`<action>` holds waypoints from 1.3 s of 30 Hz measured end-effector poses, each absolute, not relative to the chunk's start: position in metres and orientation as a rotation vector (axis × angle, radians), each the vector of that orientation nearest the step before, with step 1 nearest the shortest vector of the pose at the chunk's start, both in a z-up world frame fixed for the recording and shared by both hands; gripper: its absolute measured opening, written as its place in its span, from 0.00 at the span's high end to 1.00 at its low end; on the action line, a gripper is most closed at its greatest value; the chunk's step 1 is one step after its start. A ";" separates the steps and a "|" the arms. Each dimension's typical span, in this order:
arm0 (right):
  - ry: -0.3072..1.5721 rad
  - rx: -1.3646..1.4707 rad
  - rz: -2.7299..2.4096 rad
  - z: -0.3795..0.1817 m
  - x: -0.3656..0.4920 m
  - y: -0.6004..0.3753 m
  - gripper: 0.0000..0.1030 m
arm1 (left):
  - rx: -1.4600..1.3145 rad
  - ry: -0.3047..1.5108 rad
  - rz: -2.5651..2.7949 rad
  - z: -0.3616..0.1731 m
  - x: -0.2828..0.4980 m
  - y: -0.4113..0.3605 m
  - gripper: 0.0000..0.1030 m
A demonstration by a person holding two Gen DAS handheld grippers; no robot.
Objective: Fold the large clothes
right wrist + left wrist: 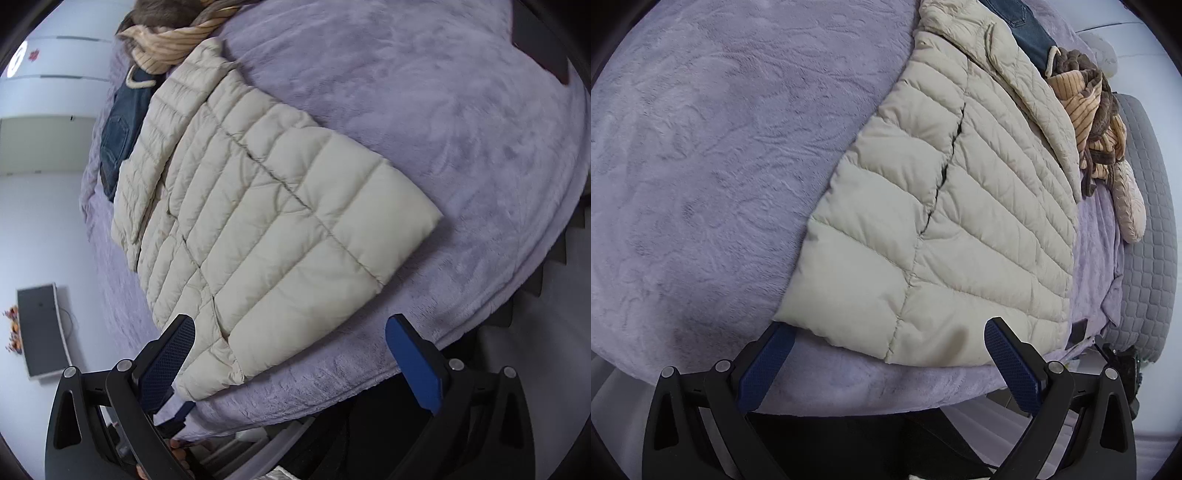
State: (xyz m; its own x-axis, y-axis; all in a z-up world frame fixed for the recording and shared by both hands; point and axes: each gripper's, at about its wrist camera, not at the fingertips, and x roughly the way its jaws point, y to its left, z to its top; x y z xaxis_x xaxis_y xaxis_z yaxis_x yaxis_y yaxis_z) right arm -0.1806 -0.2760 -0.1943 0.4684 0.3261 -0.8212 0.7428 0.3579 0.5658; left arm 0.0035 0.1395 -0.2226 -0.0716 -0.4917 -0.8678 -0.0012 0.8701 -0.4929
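A cream quilted puffer jacket [960, 206] lies flat on a lilac plush blanket [720, 166], hem toward me, its zip line running up the middle. My left gripper [890, 347] is open and empty, its blue-padded fingers at either side of the jacket's hem by the bed's near edge. In the right wrist view the jacket [266, 229] lies on the blanket [443, 129] with one sleeve folded along its left side. My right gripper [291, 343] is open and empty, the left finger over the hem corner, the right finger over bare blanket.
Beyond the jacket's collar lie dark blue jeans [1027, 29] and a heap of tan striped and brown clothes [1097, 122]. A grey quilted cushion [1148, 221] edges the bed at right. A dark panel [40, 328] stands on the white floor at left.
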 end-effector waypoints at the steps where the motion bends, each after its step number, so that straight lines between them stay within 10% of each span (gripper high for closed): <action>1: 1.093 1.263 -0.360 -0.200 -0.186 -0.279 0.00 | -0.396 1.606 -0.427 -0.225 0.003 0.135 0.00; 13: 0.984 1.516 -0.285 -0.262 -0.172 -0.302 0.00 | -0.472 1.604 -0.377 -0.236 0.017 0.104 0.00; 16: 0.945 1.582 -0.222 -0.263 -0.166 -0.306 0.03 | -0.482 1.591 -0.353 -0.233 0.021 0.105 0.31; 18: 0.944 1.611 -0.208 -0.264 -0.164 -0.311 0.22 | -0.507 1.597 -0.364 -0.233 0.024 0.108 0.70; 20: 0.967 1.655 -0.198 -0.268 -0.164 -0.315 0.76 | -0.541 1.599 -0.392 -0.231 0.027 0.110 0.80; 21: 0.979 1.673 -0.186 -0.270 -0.164 -0.316 0.85 | -0.547 1.593 -0.400 -0.227 0.028 0.110 0.81; 39: 0.857 1.392 0.290 -0.137 -0.001 -0.394 0.88 | -0.599 1.191 -0.532 -0.062 0.163 0.061 0.85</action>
State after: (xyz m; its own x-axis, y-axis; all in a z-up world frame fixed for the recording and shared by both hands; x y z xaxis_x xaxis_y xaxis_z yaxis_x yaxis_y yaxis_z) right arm -0.0006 -0.3939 -0.1367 0.6765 0.6453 -0.3549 0.2975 0.2014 0.9332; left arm 0.1634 0.0608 -0.0621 0.2861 -0.6667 -0.6883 0.0675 0.7305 -0.6795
